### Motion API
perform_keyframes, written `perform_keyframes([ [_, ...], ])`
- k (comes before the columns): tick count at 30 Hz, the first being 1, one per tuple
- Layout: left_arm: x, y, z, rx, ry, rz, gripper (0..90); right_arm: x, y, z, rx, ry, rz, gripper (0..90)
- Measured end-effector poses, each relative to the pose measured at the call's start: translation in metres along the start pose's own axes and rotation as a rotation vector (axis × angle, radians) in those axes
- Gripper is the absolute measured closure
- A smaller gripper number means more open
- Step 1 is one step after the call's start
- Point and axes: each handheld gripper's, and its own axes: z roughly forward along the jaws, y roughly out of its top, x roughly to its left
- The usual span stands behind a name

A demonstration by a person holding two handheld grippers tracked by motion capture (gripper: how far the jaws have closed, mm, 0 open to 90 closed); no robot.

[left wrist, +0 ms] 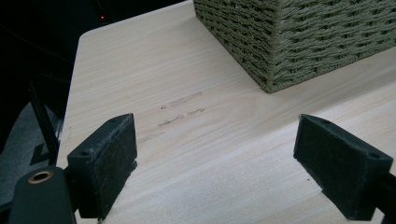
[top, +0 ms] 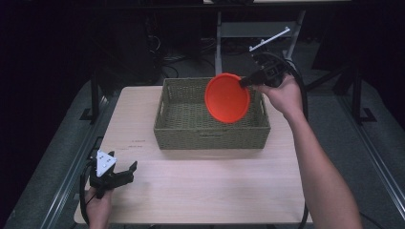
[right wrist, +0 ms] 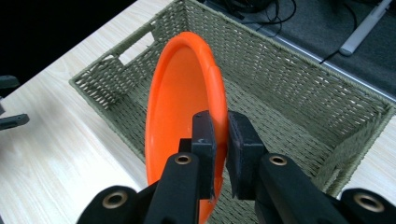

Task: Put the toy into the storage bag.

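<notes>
Right hand-held gripper [right wrist: 220,140] clamps the orange plate [top: 227,98] on edge — seemingly above the basket [top: 181,131]; left hand-held gripper [left wrist: 215,163] gapes — empty.

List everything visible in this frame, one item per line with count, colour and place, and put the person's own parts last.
plate: 1, orange, held on edge by its rim above the basket.
basket: 1, olive-green woven, far half of the table, handle slots in its end walls, nothing seen lying inside.
table: 1, light wood, faint marks near its left side.
frame and cables: grey and black, on the dark floor beyond the table.
right hand-held gripper: 1, black, shut on the plate rim, over the basket.
left hand-held gripper: 1, black, jaws wide open, near the table's front left corner.
forearms and hands: 2, entering from the bottom.
</notes>
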Motion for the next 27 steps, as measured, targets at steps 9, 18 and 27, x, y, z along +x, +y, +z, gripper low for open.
perform_keyframes([
  [9, 0.0, 0.0, 0.0, -0.002, -0.001, -0.002, 12.8, -0.009, 0.001, 0.008, 0.004, -0.009, 0.02, 81.8],
  [18, -0.001, 0.0, 0.001, -0.006, -0.003, -0.009, 12.8, -0.021, -0.005, 0.027, 0.002, 0.008, 0.07, 81.7],
  [27, -0.001, 0.001, 0.001, -0.003, -0.011, 0.0, 12.8, -0.034, -0.013, 0.05, 0.023, -0.002, 0.112, 81.7],
])
